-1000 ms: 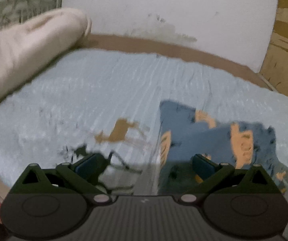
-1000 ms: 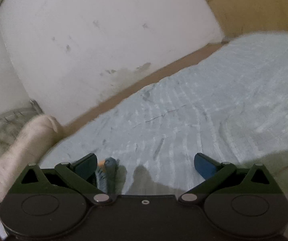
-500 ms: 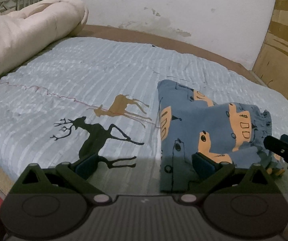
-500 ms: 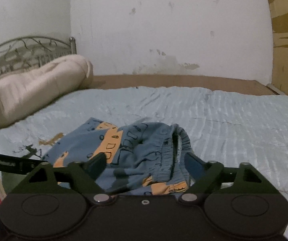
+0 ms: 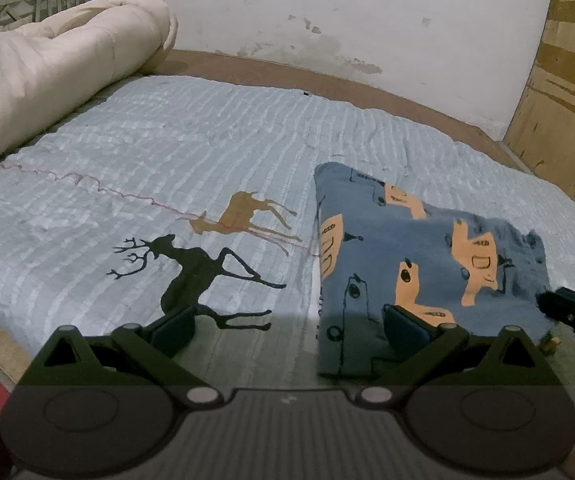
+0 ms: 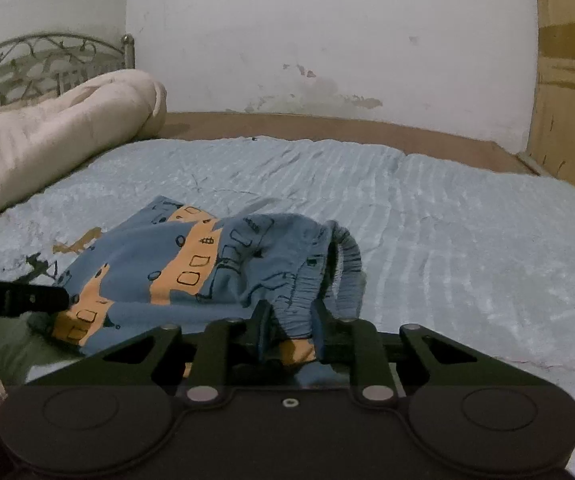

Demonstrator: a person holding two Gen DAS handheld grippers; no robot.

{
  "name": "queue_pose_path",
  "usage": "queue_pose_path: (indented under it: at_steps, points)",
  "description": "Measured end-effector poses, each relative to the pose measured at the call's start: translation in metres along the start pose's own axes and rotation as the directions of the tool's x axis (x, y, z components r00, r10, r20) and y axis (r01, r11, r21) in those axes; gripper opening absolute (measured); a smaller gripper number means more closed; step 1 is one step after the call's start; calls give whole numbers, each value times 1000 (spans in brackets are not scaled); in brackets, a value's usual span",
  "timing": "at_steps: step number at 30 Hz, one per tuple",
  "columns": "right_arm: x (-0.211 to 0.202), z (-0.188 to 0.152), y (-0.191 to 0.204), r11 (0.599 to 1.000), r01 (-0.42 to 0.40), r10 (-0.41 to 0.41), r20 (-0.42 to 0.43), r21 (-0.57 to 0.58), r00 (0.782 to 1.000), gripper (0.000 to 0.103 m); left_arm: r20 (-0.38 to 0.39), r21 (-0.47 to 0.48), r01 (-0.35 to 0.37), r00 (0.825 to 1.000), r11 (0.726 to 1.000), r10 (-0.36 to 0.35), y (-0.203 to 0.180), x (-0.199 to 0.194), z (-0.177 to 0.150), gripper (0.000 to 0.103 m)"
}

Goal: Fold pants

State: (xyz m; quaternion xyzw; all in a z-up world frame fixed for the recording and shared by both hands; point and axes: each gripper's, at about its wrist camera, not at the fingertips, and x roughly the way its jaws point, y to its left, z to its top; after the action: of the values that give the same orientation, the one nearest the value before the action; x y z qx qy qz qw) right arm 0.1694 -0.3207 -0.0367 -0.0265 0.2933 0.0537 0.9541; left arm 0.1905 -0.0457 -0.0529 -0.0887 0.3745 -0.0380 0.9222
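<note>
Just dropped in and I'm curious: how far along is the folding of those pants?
Partly done: the pants lie doubled into a thick bundle on the bed. In hand: the right claw is closing on the waistband edge, cloth between its fingers; the left claw is open, holding nothing. Left: probably another fold and tidying the bunched waistband.

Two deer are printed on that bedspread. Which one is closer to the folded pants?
The tan deer. Its hind legs reach almost to the edge of the blue pants, while the black deer, with antlers, stands lower and further left on the bedspread.
</note>
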Motion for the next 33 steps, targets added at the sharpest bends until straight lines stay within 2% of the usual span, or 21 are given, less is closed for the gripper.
queue_pose_path:
  at_steps: [3, 6, 9, 10, 11, 12, 14, 17, 23, 30, 33]
  points:
    - [-16, 1, 1, 1000, 7, -7, -5, -27, 1000, 22, 2, -4, 2, 1000, 1000, -2, 0, 0, 0, 102]
    - [-16, -7, 0, 999, 7, -8, -44, -33, 999, 24, -11, 3, -5, 1000, 1000, 5, 0, 4, -3, 102]
    - [-10, -15, -4, 1000, 6, -6, -54, 1, 999, 34, -8, 11, -6, 1000, 1000, 6, 0, 3, -4, 102]
    - [-11, -15, -3, 1000, 5, -4, -40, 10, 999, 39, -10, 7, -5, 1000, 1000, 5, 0, 4, -4, 102]
    - [-13, -12, -2, 1000, 9, -9, -22, 9, 1000, 54, -11, 6, -5, 1000, 1000, 5, 0, 4, -4, 102]
    - [-14, -8, 0, 1000, 15, -15, -2, -3, 1000, 75, -11, 7, -6, 1000, 1000, 6, 0, 4, -4, 102]
    - [-14, 2, 5, 999, 20, -19, 44, -32, 999, 91, -8, 10, -9, 1000, 1000, 9, -1, 3, -5, 102]
    - [0, 16, 12, 998, 7, -1, 89, -67, 996, 101, -10, 13, -9, 1000, 1000, 9, -1, 3, -5, 102]
    - [56, 36, 19, 984, 42, -37, 32, -174, 999, 102, -14, 13, -5, 1000, 1000, 5, 0, 4, -5, 102]
    - [86, 39, -23, 991, 114, -113, 24, -65, 993, 102, -18, 13, -3, 1000, 1000, 3, 2, 5, -5, 102]
    - [102, 35, -46, 999, 36, -36, -25, 2, 999, 102, -17, 14, -3, 1000, 1000, 3, 2, 5, -6, 102]
